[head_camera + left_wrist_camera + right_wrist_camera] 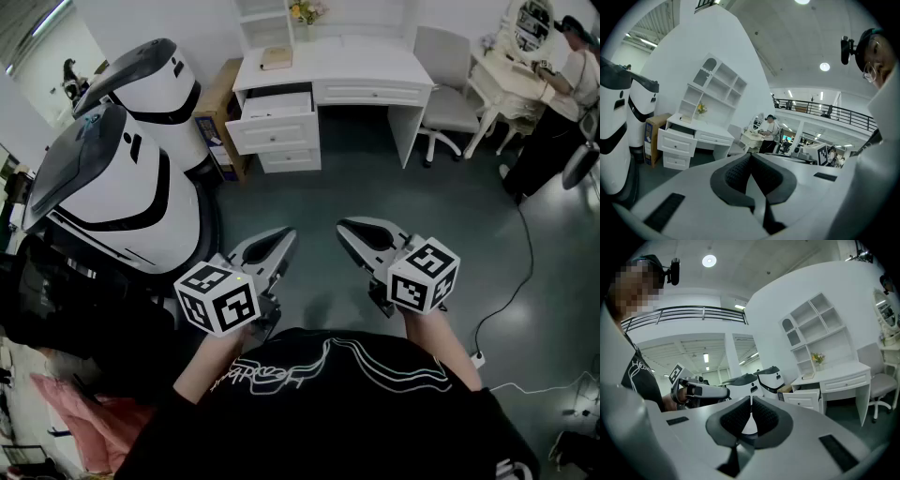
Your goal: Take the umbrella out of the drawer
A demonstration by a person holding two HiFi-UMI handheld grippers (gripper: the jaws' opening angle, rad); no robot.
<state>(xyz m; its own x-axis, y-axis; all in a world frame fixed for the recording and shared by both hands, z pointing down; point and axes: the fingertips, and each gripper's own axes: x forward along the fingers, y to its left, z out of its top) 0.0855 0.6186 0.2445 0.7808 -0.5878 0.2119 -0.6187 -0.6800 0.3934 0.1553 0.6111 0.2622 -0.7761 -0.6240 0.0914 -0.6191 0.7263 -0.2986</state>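
A white desk (375, 66) stands across the room against the far wall, with its top left drawer (272, 122) pulled open. The same open drawer (677, 140) shows in the left gripper view, and the drawer (806, 399) appears again in the right gripper view. No umbrella is visible in any view. My left gripper (281, 239) and right gripper (349, 228) are held side by side in front of me, far from the desk. Both are shut with nothing between their pads, as the left gripper (751, 157) and right gripper (751, 401) show close up.
Two large white-and-black robot bodies (112, 178) stand at the left beside a cardboard box (217, 108). A white chair (445, 94) stands right of the desk. A person (562, 103) stands at another table at the far right. A cable (511, 281) runs across the grey floor.
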